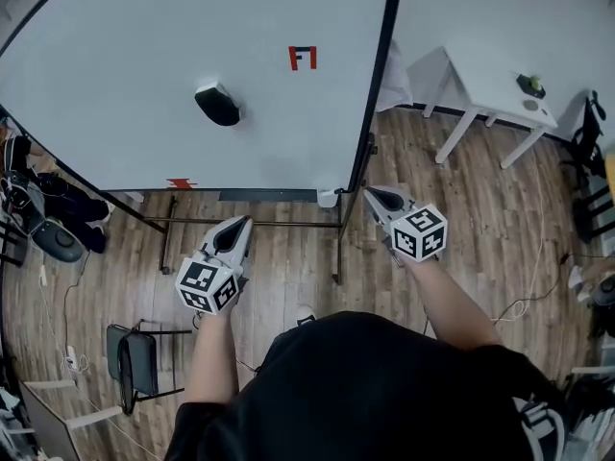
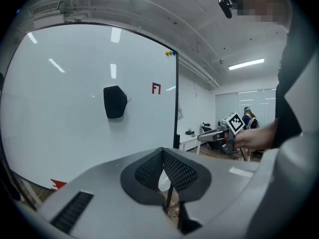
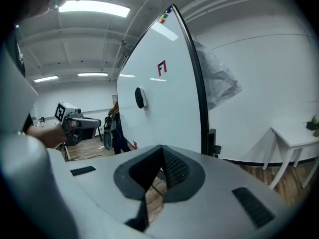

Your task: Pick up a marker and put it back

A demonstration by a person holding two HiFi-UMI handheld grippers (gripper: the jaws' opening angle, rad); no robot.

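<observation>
A large whiteboard (image 1: 144, 65) stands on a dark frame ahead of me, with a black eraser (image 1: 217, 104) stuck to it and a red mark (image 1: 302, 58). A small white cup (image 1: 327, 197) sits at the board's lower right corner. No marker shows clearly; tiny coloured things (image 2: 171, 53) sit at the board's top corner. My left gripper (image 1: 242, 223) is shut and holds nothing, short of the board's lower edge. My right gripper (image 1: 369, 194) is shut too and holds nothing, just right of the cup. The left gripper view shows the jaw tips (image 2: 163, 153) meeting, as does the right gripper view (image 3: 162, 151).
The board's stand bars (image 1: 250, 223) run along the wood floor under both grippers. A white table (image 1: 490, 89) with small items stands to the right. A black chair (image 1: 135, 358) is at the lower left, bags (image 1: 53, 214) lie at the left, and cables trail on the floor.
</observation>
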